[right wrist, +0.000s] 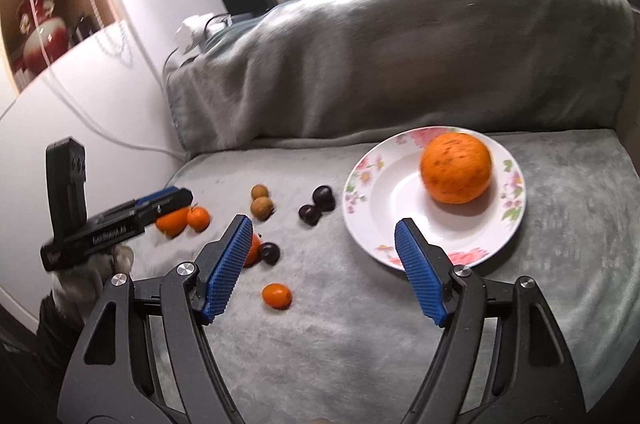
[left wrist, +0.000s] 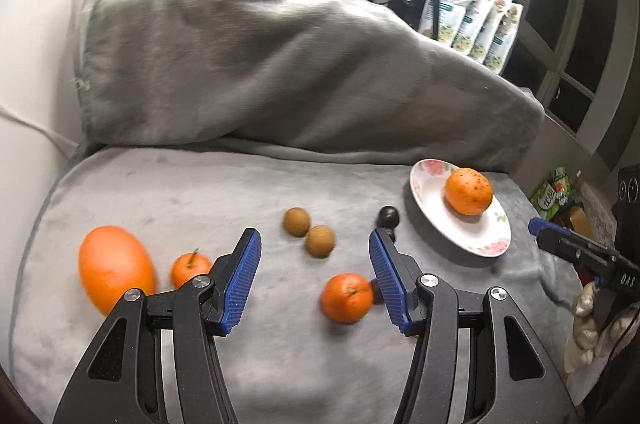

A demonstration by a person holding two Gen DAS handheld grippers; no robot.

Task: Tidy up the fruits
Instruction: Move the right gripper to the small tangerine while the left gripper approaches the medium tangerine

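Left wrist view: the floral plate (left wrist: pixel 476 236) sits at the right of the frame on the grey blanket (left wrist: pixel 200 192), and the only thing in it is one speckled orange (left wrist: pixel 468 191), lying toward the plate's far side. The rest of the fruit lies loose on the blanket. A large orange fruit (left wrist: pixel 115 270) is at the lower left, with a small tangerine (left wrist: pixel 189 267) just beside it. Two brown round fruits (left wrist: pixel 309 232) touch each other at the centre. A dark plum (left wrist: pixel 389 217) lies near the plate's left rim. The left gripper (left wrist: pixel 315 284) has its jaws spread wide and grips nothing; a mandarin (left wrist: pixel 346 297) lies on the blanket between them, nearer the right finger. The right gripper (left wrist: pixel 576 252) pokes in at the right edge, and from here I cannot tell how far its jaws are parted.

Right wrist view: the plate (right wrist: pixel 384 224) fills the centre right, again holding only the orange (right wrist: pixel 455 168). The right gripper (right wrist: pixel 324 272) is wide apart and empty, its right finger over the plate's near rim. This view adds a small orange fruit (right wrist: pixel 277 296) in the lower centre and three plums (right wrist: pixel 316 208), which the other view does not show together. The left gripper (right wrist: pixel 160 204) appears at the left edge.
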